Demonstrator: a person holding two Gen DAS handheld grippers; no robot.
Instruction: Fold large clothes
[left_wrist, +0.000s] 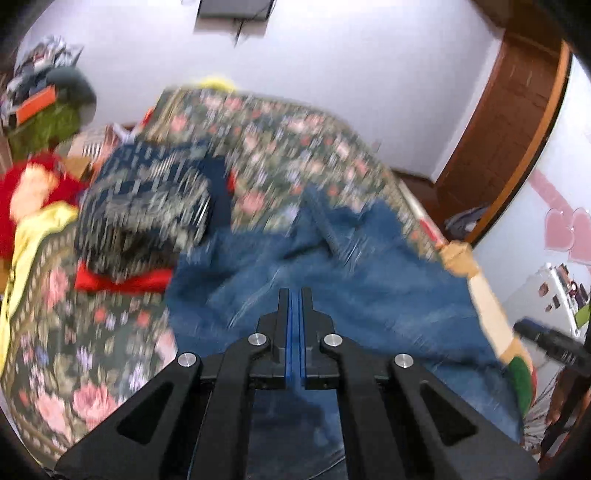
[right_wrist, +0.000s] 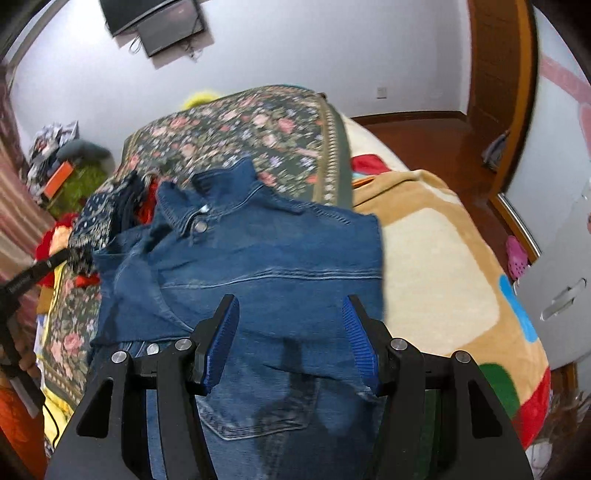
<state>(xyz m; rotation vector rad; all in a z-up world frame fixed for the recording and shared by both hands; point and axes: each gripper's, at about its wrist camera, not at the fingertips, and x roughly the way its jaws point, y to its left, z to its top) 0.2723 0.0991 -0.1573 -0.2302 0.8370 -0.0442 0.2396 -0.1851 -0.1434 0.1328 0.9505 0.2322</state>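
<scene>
The denim jacket (right_wrist: 258, 266) lies on the bed (right_wrist: 436, 266), partly folded, collar away from you. Your right claw (right_wrist: 290, 339) hangs over it with jaws apart; your left claw (left_wrist: 295, 325) has its pads pressed together, with no cloth visibly between them. Expect heavy, stiff-ish, grippy fabric. Take hold at a thick seam or the hem corners, where layers won't slip.

My two wrist views look forward and down along my jaws, close above the bed (left_wrist: 92, 332); both share the denim jacket (right_wrist: 258, 258).
</scene>
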